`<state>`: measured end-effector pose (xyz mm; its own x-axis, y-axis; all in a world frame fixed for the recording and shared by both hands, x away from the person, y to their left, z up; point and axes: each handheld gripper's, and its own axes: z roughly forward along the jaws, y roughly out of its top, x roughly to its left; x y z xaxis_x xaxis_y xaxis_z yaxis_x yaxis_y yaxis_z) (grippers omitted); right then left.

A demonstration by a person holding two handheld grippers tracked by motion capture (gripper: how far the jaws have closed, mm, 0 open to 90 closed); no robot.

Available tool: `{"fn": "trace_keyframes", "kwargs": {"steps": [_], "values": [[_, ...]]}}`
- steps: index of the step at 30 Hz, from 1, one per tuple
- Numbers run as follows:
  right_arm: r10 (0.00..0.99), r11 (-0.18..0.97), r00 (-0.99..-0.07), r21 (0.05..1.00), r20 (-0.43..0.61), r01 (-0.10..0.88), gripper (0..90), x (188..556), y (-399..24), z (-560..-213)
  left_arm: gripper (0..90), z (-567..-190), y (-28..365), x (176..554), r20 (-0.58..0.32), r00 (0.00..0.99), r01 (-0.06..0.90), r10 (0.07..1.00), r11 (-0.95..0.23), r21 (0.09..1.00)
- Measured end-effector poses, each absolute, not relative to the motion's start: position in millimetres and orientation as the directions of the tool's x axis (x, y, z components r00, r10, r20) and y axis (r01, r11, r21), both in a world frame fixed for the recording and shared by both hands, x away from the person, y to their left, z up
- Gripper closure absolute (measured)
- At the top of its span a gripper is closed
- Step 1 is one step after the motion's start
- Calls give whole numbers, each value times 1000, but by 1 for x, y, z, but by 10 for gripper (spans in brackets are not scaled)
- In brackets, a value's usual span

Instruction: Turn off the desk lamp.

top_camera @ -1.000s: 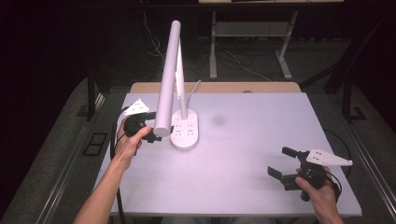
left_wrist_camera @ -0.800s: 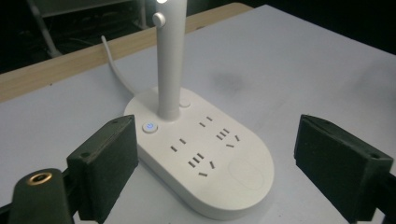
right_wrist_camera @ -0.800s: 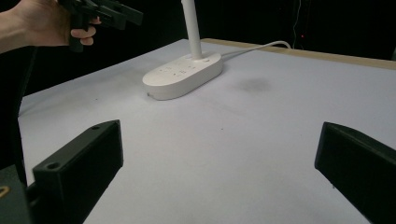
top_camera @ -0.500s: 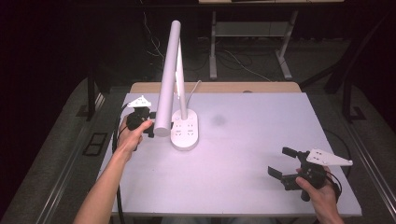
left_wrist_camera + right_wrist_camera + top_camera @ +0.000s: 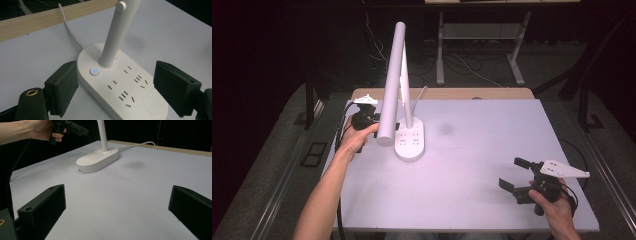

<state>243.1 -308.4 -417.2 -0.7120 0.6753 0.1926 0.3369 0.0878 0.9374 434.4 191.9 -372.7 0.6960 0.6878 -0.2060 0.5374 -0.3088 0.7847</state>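
Observation:
A white desk lamp stands left of centre on the table, with a long tube head (image 5: 391, 85) tilted over an oval base (image 5: 410, 143). The base (image 5: 120, 85) carries several socket slots and a round button lit blue (image 5: 94, 71). My left gripper (image 5: 117, 90) is open, one jaw on each side of the base's near end and clear of it. A hand (image 5: 357, 136) holds it at the base's left side. My right gripper (image 5: 513, 173) is open and holds nothing, low over the front right of the table, pointing towards the lamp base (image 5: 97, 159).
The lamp's white cord (image 5: 418, 95) runs off the back over a wooden strip (image 5: 472, 93). The white tabletop (image 5: 482, 140) has a faint dark smudge (image 5: 444, 128) right of the base. Dark floor and table legs (image 5: 517, 60) lie beyond.
My left gripper has moved farther up the table along the left side of the lamp base. The right gripper has stayed put.

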Motion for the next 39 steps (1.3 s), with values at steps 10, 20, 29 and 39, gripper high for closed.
{"fn": "trace_keyframes", "kwargs": {"steps": [10, 20, 29, 39], "values": [[676, 88, -712, 938, 192, 336, 9, 243, -308, -417, 306, -378, 182, 451, -194, 679, 560, 708, -329, 761], [673, 87, -714, 938, 193, 336, 9, 243, -309, -417, 398, -386, 174, 461, -181, 692, 572, 699, -379, 728], [675, 89, -713, 939, 189, 334, 8, 243, -309, -418, 597, -393, 174, 471, -243, 640, 655, 729, -353, 668], [675, 93, -713, 937, 188, 336, 8, 244, -310, -418, 801, -402, 168, 477, -232, 614, 663, 755, -333, 670]]}}
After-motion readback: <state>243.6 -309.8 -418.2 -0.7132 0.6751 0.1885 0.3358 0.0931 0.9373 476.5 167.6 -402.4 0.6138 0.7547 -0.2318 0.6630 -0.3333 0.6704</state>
